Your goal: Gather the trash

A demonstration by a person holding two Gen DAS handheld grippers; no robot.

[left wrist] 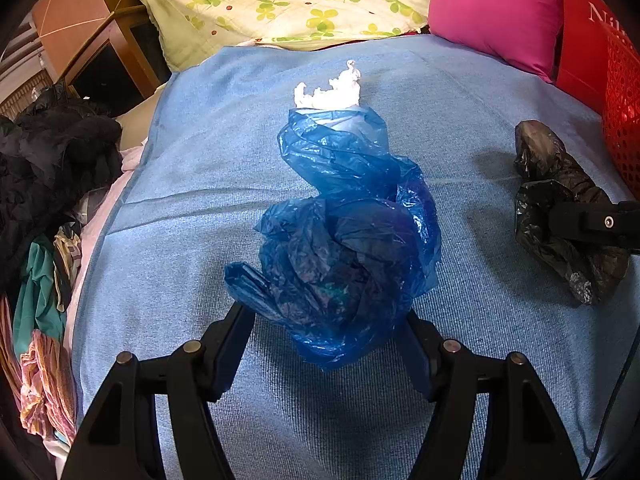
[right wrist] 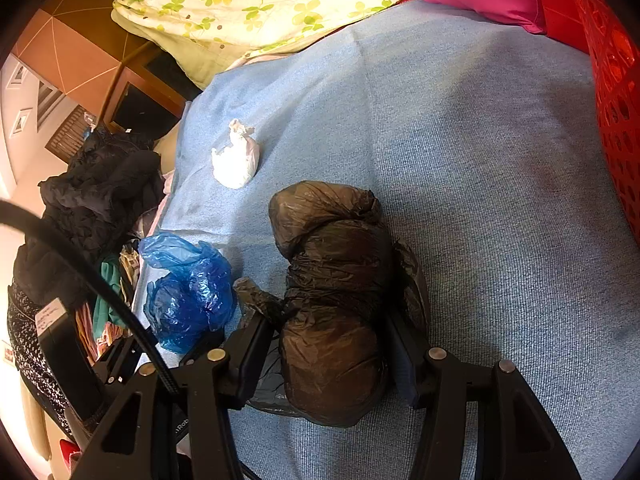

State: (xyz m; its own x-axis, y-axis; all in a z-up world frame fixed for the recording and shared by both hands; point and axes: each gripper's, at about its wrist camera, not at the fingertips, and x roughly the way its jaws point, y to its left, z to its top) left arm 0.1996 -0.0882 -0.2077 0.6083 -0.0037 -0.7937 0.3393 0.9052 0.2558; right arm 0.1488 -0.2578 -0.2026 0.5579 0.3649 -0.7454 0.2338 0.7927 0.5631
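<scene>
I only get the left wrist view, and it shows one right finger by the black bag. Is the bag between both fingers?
Observer: Yes. In the right wrist view the black bag sits between both fingers of the right gripper, which press its sides.
Operator: And the white thing behind the blue bag?
Observer: It is a small white bag, bunched at the top, lying apart from the blue bag.

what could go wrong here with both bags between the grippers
The left gripper straddles the crumpled blue plastic bag without clearly pinching it; thin film may slip out on lifting. The right gripper holds the bulky black plastic bag near one end, so it could sag or snag.
</scene>
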